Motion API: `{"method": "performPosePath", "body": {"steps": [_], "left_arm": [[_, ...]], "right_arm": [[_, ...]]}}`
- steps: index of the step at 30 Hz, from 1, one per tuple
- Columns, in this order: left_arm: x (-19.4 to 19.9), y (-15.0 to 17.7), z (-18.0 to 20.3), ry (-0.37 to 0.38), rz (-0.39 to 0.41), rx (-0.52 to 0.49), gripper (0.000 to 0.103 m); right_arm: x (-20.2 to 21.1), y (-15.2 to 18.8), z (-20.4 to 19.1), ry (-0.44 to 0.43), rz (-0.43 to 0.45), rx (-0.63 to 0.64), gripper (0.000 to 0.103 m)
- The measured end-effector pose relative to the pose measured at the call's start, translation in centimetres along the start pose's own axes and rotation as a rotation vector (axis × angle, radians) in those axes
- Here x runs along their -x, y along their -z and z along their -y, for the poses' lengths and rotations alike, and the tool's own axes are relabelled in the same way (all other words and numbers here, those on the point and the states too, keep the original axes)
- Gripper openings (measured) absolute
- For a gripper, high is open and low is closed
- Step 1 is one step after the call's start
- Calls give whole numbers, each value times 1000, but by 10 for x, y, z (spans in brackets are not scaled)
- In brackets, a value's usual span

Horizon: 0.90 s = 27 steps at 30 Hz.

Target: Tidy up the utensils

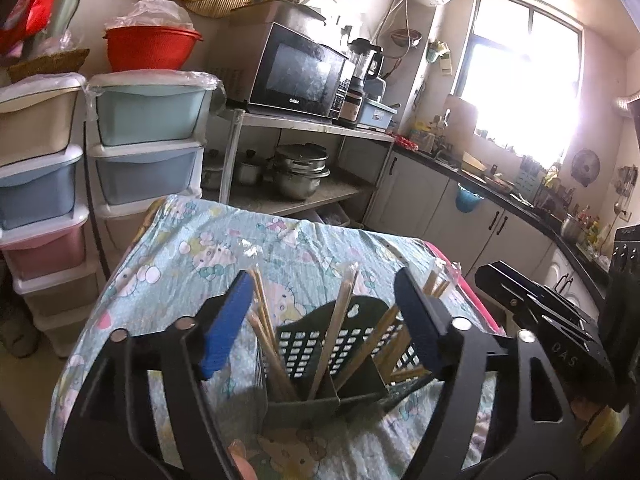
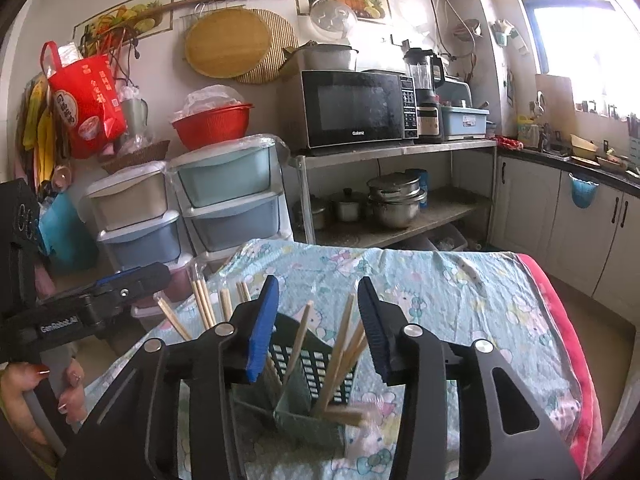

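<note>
Both your tongs are apart with nothing pinched: left gripper (image 1: 324,312) wide, right gripper (image 2: 318,322) narrower, each hovering over the green holder (image 2: 308,396). The chopsticks (image 1: 334,336) stand loose inside it, so dropping them there makes sense.

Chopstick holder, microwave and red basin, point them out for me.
chopstick holder (image 1: 316,344), left wrist view, on its perforated back wall.
microwave (image 2: 352,110), right wrist view, on its dark door glass.
red basin (image 2: 210,126), right wrist view, on its outer side.
</note>
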<state>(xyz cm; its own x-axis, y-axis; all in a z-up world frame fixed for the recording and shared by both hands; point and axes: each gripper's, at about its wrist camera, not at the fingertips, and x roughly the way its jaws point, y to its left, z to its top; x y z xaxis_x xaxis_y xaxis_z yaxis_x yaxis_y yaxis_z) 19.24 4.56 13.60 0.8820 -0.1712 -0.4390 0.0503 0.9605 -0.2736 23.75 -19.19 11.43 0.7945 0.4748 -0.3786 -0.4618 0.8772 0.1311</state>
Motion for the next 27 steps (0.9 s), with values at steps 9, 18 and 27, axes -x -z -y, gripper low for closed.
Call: {"method": "performPosePath", "body": {"steps": [9,18,27], "left_arm": [[18,16,2,8,-10,7,92],[37,40,5,13,-28,14,92],[41,88,7,12,-89,22,92]], "right_arm": [[17,15,1,0,-38,2,49],[42,41,-5,-8,-68,15,62],[59,79,-14,-9,-113,25,75]]}}
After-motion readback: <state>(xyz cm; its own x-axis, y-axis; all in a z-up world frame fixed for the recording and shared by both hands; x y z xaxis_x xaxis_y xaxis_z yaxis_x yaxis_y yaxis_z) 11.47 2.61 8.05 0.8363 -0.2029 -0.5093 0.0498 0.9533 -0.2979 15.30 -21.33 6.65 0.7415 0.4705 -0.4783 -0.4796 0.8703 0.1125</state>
